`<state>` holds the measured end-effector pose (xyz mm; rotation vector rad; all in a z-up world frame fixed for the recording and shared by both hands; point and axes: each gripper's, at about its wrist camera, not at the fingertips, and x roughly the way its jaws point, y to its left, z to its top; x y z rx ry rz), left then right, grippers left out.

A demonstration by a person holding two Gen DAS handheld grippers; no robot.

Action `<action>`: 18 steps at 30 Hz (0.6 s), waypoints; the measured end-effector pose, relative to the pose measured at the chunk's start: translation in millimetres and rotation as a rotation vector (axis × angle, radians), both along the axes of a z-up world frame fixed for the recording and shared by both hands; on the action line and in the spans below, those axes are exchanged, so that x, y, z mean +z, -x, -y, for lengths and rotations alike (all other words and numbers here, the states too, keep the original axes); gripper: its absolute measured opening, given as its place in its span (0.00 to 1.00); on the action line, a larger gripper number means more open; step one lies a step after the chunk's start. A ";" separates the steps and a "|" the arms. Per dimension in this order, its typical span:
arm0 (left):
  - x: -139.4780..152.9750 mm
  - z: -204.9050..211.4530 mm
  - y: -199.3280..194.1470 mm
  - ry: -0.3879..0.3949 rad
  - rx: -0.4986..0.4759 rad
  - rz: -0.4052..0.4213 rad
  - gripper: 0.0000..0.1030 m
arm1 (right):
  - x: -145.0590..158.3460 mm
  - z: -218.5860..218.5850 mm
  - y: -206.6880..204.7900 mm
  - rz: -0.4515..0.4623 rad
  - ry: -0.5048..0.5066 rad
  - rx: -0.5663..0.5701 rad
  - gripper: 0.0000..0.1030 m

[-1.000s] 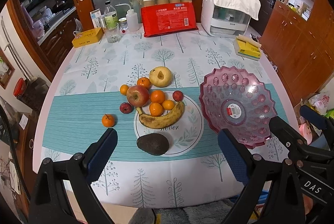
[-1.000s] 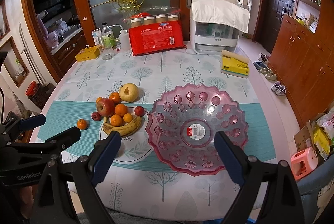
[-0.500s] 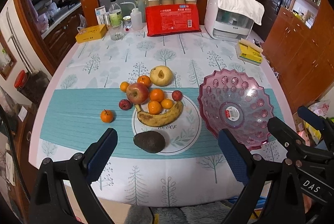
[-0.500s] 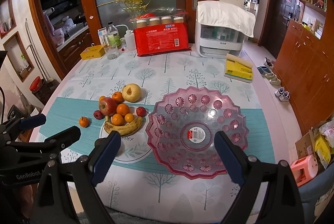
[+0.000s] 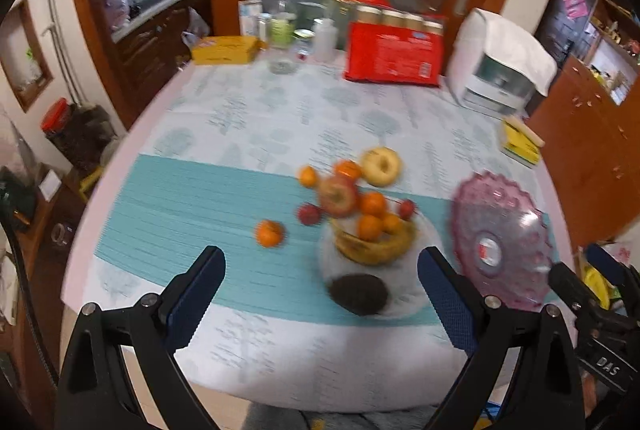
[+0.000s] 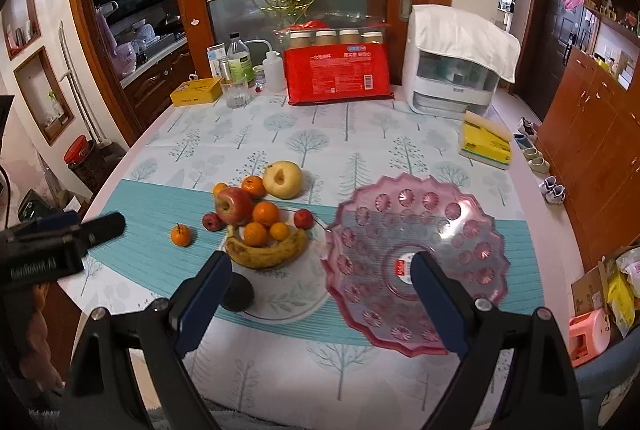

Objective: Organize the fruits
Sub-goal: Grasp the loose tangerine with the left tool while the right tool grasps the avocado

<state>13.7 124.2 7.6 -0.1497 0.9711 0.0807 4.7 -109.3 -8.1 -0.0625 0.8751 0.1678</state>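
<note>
A pile of fruit lies around a white round mat (image 6: 296, 294): a banana (image 6: 266, 254), a red apple (image 6: 233, 205), a yellow pear (image 6: 282, 179), several oranges, small red fruits, and a dark avocado (image 6: 239, 294) partly behind my right finger. One orange (image 6: 181, 234) sits apart to the left. A pink plastic fruit bowl (image 6: 416, 262) stands empty to the right. The blurred left wrist view shows the banana (image 5: 374, 250), avocado (image 5: 359, 294) and bowl (image 5: 500, 242). My left gripper (image 5: 320, 286) and right gripper (image 6: 320, 286) are open and empty, above the table's near edge.
At the back of the table stand a red package (image 6: 338, 73), a white covered appliance (image 6: 456, 69), bottles and a glass (image 6: 236, 91), and a yellow box (image 6: 197, 91). A yellow pack (image 6: 486, 145) lies at the right. Wooden cabinets (image 6: 592, 133) line the right side.
The left wrist camera has swung left, so the fruit and bowl have shifted right in its now blurred view. The right wrist view has also turned slightly left. Both grippers stay open.
</note>
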 end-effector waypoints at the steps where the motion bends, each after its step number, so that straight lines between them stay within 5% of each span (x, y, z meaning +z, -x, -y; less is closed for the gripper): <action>1: 0.8 -6.6 -3.1 -0.013 -0.002 0.000 0.94 | -0.4 -5.6 -1.8 -0.002 -0.003 -0.005 0.89; 8: -4.0 -47.6 -26.0 -0.090 -0.054 0.020 0.94 | -17.7 -41.5 -19.2 -0.049 0.011 -0.034 0.89; 18: -70.7 -71.8 -62.8 -0.105 -0.192 -0.117 0.94 | -87.0 -81.0 -36.9 -0.151 0.011 -0.016 0.89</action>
